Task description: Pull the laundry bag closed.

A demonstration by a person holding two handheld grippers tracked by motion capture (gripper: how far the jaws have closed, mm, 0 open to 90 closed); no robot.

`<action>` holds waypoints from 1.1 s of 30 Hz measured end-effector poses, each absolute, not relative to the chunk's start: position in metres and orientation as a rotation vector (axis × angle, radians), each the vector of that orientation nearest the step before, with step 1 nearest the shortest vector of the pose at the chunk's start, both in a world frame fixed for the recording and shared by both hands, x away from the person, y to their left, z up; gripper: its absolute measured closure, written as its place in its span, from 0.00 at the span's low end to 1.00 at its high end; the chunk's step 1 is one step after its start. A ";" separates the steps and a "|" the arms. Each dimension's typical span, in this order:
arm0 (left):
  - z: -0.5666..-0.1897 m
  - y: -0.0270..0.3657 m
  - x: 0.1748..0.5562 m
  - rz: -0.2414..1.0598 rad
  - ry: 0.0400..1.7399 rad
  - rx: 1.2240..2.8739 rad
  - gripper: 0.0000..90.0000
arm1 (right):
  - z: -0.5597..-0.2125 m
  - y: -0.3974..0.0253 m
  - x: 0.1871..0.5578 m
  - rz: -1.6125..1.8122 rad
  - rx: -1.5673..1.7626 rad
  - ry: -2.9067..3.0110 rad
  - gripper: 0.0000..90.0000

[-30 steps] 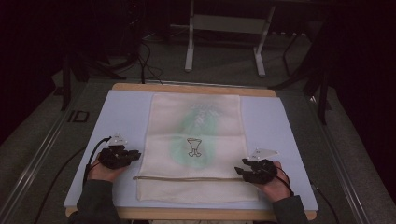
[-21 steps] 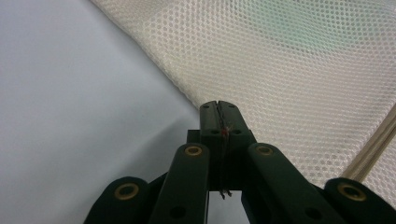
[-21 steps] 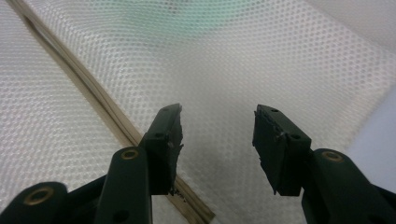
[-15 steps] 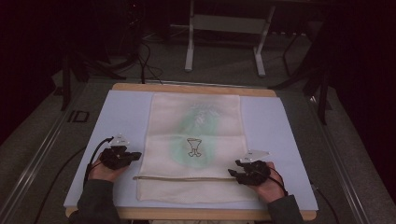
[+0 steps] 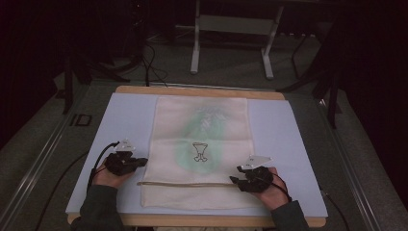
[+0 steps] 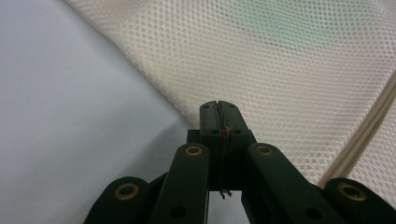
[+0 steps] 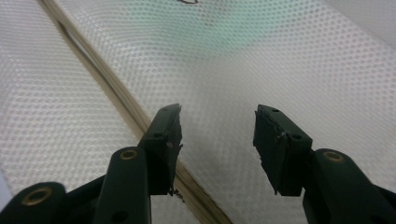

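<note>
A wooden table (image 5: 202, 90) with a pale blue sheet (image 5: 130, 120) over its top stands on a grey floor (image 5: 43, 144). Beyond the table's far edge stands a white metal frame (image 5: 231, 38) on two legs, with black cables (image 5: 149, 62) on the floor to its left. The room behind the frame is dark.
</note>
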State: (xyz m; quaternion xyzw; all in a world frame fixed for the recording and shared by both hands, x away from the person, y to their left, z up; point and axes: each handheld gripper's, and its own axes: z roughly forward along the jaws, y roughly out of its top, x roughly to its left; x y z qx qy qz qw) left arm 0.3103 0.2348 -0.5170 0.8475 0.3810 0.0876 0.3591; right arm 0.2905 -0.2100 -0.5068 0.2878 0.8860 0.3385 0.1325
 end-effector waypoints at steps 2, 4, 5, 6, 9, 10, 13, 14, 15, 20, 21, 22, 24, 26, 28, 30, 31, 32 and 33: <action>-0.517 0.233 0.310 0.216 0.976 2.187 1.00 | -0.506 -0.205 0.289 0.981 0.809 2.588 0.59; -0.518 0.231 0.310 0.213 0.971 2.197 1.00 | -0.506 -0.203 0.289 0.986 0.800 2.588 0.59; -0.518 0.230 0.310 0.212 0.962 2.209 1.00 | -0.506 -0.202 0.289 0.991 0.799 2.587 0.59; -0.519 0.229 0.310 0.210 0.959 2.213 1.00 | -0.505 -0.201 0.289 0.990 0.795 2.588 0.59; -0.520 0.228 0.311 0.197 0.953 2.222 1.00 | -0.505 -0.199 0.288 0.996 0.792 2.589 0.58; -0.520 0.227 0.311 0.194 0.951 2.227 1.00 | -0.505 -0.199 0.288 0.995 0.790 2.588 0.58; -0.521 0.226 0.311 0.184 0.943 2.242 1.00 | -0.506 -0.197 0.288 0.996 0.783 2.590 0.58; -0.522 0.225 0.311 0.180 0.940 2.246 1.00 | -0.506 -0.197 0.288 0.997 0.782 2.590 0.58; -0.522 0.225 0.311 0.176 0.943 2.246 1.00 | -0.506 -0.196 0.288 0.996 0.780 2.590 0.58; -0.525 0.224 0.312 0.166 0.938 2.260 1.00 | -0.506 -0.193 0.287 1.000 0.767 2.599 0.58; -0.525 0.224 0.312 0.166 0.937 2.261 1.00 | -0.506 -0.192 0.287 1.004 0.762 2.601 0.58; -0.525 0.224 0.312 0.165 0.936 2.264 1.00 | -0.506 -0.191 0.287 1.003 0.760 2.604 0.58; -0.525 0.224 0.313 0.162 0.935 2.263 1.00 | -0.506 -0.189 0.286 1.001 0.749 2.610 0.58; -0.526 0.224 0.313 0.164 0.931 2.265 1.00 | -0.507 -0.187 0.285 1.000 0.746 2.616 0.58; -0.526 0.224 0.313 0.165 0.930 2.267 1.00 | -0.507 -0.184 0.285 1.001 0.728 2.621 0.58; -0.526 0.224 0.313 0.169 0.928 2.269 1.00 | -0.508 -0.181 0.284 1.001 0.721 2.629 0.58; -0.526 0.224 0.313 0.169 0.926 2.271 1.00 | -0.508 -0.179 0.284 1.004 0.714 2.634 0.58; -0.526 0.223 0.313 0.169 0.927 2.271 1.00 | -0.508 -0.178 0.283 1.015 0.711 2.639 0.58; -0.526 0.223 0.313 0.171 0.924 2.274 1.00 | -0.508 -0.176 0.283 1.022 0.706 2.642 0.58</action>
